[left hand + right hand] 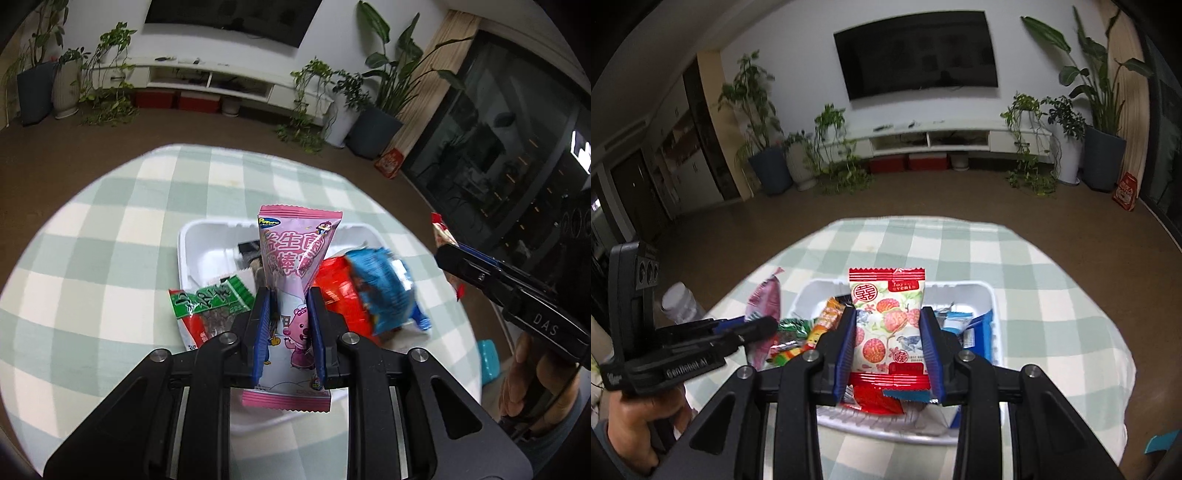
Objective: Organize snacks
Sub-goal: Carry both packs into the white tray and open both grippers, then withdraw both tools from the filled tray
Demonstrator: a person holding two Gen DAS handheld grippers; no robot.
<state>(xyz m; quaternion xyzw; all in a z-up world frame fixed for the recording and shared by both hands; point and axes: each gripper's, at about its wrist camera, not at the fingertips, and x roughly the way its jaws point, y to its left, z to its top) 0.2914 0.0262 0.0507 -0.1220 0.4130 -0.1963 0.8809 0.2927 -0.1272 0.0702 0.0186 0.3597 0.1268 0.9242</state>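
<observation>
Left gripper (288, 328), jaws drawn narrow, blue pads (261, 332) pressed on either side of a pink snack packet (295, 280) that stands upright between them, lifted above the white tray (192, 243). Right gripper (889, 343), jaws set a little wider, pads clamped on a white packet with red fruit print (886, 325), also held upright over the tray (991, 314). Below the packets, the tray holds the remaining snacks: a green packet (207, 306) lying over its near left rim, a red packet (340, 295) and a blue packet (384, 291), the last blurred, toward the right. In the right wrist view the tray also contains an orange packet (827, 321) beside the green one. The tray rests on a round table with a green-and-cream checked cloth (110, 240). Beyond the table: brown floor (923, 199), potted plants (761, 122) on both sides, a low white cabinet (945, 138) with red boxes (908, 160) under it, and a dark television (916, 53) on the white wall. Both grippers tilt downward toward the tray; a hand (631, 417) grips the left one from below, and a hand (524, 373) grips the right one likewise.
</observation>
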